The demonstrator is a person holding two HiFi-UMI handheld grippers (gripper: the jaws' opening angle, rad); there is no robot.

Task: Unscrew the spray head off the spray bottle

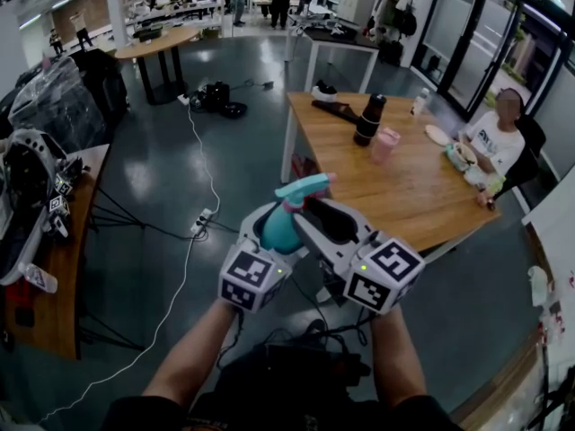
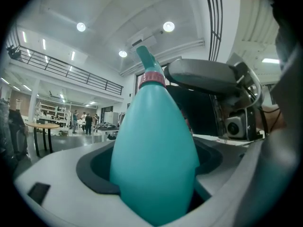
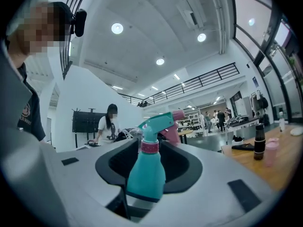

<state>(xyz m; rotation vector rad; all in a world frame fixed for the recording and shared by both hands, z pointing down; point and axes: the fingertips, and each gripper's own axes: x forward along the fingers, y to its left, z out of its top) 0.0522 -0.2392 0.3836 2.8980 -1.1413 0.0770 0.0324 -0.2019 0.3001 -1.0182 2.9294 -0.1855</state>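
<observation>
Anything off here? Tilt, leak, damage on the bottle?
Nothing stands out. The spray bottle sits upright in the left gripper, spray head on straight, no spill or damage visible.

The head view looks steeply down from above onto the spray bottle [image 1: 280, 227] and wooden surface [image 1: 404, 187]. The left gripper view looks level along the left tongs [image 2: 156, 155], bottle filling it. The right gripper view, along the right tongs [image 3: 147, 171], shares bottle and surface.
</observation>
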